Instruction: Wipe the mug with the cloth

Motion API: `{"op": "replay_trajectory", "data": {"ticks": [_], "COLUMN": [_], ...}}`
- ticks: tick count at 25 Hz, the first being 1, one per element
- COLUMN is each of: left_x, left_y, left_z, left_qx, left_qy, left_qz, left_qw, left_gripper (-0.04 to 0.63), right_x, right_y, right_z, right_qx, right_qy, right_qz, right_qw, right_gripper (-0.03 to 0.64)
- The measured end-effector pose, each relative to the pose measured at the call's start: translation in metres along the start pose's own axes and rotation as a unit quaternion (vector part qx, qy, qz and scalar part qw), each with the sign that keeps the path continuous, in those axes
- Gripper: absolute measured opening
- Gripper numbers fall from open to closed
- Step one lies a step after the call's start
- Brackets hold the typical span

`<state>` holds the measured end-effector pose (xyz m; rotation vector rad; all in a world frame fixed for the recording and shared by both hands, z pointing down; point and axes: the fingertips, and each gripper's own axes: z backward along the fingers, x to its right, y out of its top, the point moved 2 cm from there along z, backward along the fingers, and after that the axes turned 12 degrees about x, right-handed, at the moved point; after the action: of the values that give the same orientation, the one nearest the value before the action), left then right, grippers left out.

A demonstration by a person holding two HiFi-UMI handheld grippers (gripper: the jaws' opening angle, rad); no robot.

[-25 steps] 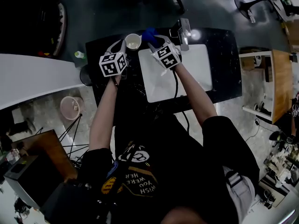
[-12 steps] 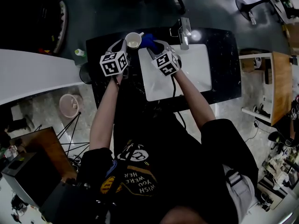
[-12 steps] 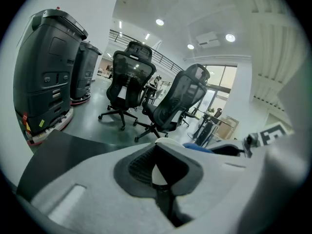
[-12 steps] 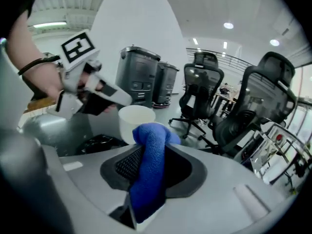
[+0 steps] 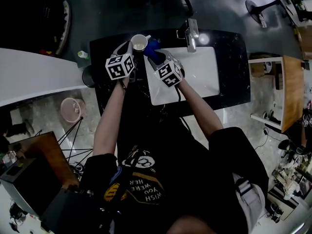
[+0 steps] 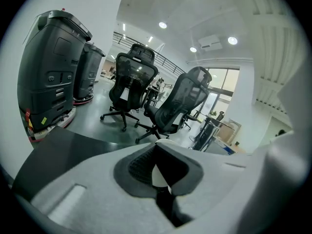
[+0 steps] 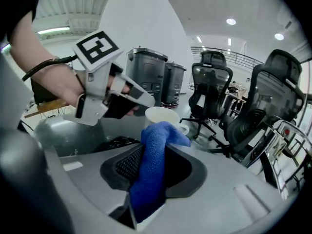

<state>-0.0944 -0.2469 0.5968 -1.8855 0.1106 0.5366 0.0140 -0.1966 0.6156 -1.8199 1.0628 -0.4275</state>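
Blue cloth (image 5: 151,47) hangs just beside the mug (image 5: 139,43), left of the sink (image 5: 195,77), in the head view. In the left gripper view, the left gripper (image 6: 158,173) pinches the mug steady; in the right gripper view, the right gripper (image 7: 152,172) clamps the cloth for wiping.

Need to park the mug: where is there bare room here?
The sink basin right of the right gripper, by the faucet, is bare; so is the counter strip at its right. Crowded around the mug and cloth.
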Motion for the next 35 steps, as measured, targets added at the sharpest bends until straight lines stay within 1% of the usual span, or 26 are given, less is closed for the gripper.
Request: {"op": "replay_trajectory", "data": {"ticks": [2,3,6,8,9,10,12,17,18,19,20,22,24,25,27,30,33,34,35], "left_x": [-0.001,-0.001,0.001,0.002,0.003,0.003,0.004,0.004,0.004,0.004,0.004,0.004,0.005,0.005,0.006,0.007,0.007,0.006,0.006], "left_y": [0.000,0.000,-0.002,-0.005,-0.007,-0.008,-0.008,-0.008,-0.008,-0.009,-0.009,-0.011,-0.013,-0.014,-0.016,-0.019,-0.020,-0.020,-0.020], "left_z": [0.001,0.002,0.006,0.008,0.010,0.011,0.011,0.012,0.012,0.013,0.013,0.014,0.016,0.016,0.017,0.019,0.017,0.017,0.018], "left_qx": [0.000,-0.003,-0.012,-0.011,-0.010,-0.009,-0.008,-0.003,-0.003,-0.005,-0.007,-0.015,-0.021,-0.022,-0.023,-0.026,-0.026,-0.026,-0.027], "left_qy": [0.002,0.002,0.000,0.004,0.007,0.009,0.012,0.017,0.015,0.012,0.008,0.005,0.006,0.006,0.007,0.008,0.007,0.006,0.006], "left_qz": [-0.005,-0.009,-0.015,0.000,0.007,0.011,0.010,0.010,0.009,0.007,0.005,0.002,0.002,0.003,0.004,0.008,0.005,0.003,0.001], "left_qw": [1.0000,1.0000,0.9998,0.9999,0.9999,0.9999,0.9998,0.9998,0.9998,0.9999,0.9999,0.9999,0.9998,0.9997,0.9997,0.9996,0.9996,0.9996,0.9996], "left_gripper": [0.003,0.003,0.005,0.005,0.005,0.003,0.003,0.003,0.003,0.004,0.004,0.005,0.005,0.005,0.005,0.005,0.005,0.005,0.005], "right_x": [-0.007,-0.003,0.032,0.051,0.054,0.051,0.035,-0.015,-0.018,-0.015,-0.006,0.025,0.054,0.061,0.056,0.013,-0.028,-0.034,-0.033], "right_y": [-0.001,-0.001,0.004,0.003,0.000,-0.003,-0.007,-0.014,-0.013,-0.012,-0.010,-0.005,-0.003,-0.004,-0.007,-0.009,-0.013,-0.014,-0.015], "right_z": [0.001,0.002,0.003,-0.002,-0.005,-0.008,-0.010,-0.006,-0.003,-0.001,0.002,0.006,0.004,0.001,-0.005,-0.007,-0.005,-0.005,-0.003], "right_qx": [0.001,0.002,0.002,-0.009,-0.019,-0.028,-0.033,-0.024,-0.022,-0.019,-0.015,-0.014,-0.025,-0.033,-0.045,-0.038,-0.028,-0.027,-0.026], "right_qy": [0.016,0.010,-0.043,-0.072,-0.078,-0.077,-0.059,0.007,0.013,0.009,-0.004,-0.049,-0.091,-0.101,-0.091,-0.045,0.006,0.017,0.017], "right_qz": [0.016,0.020,0.009,-0.001,-0.002,-0.002,0.008,0.029,0.035,0.037,0.035,0.019,0.001,-0.005,-0.001,0.017,0.021,0.024,0.025], "right_qw": [1.000,1.000,0.999,0.997,0.997,0.997,0.998,0.999,0.999,0.999,0.999,0.999,0.996,0.994,0.995,0.998,0.999,0.999,0.999], "right_gripper": [0.124,0.124,0.124,0.124,0.124,0.124,0.124,0.124,0.124,0.124,0.124,0.124,0.124,0.124,0.124,0.124,0.124,0.124,0.124]}}
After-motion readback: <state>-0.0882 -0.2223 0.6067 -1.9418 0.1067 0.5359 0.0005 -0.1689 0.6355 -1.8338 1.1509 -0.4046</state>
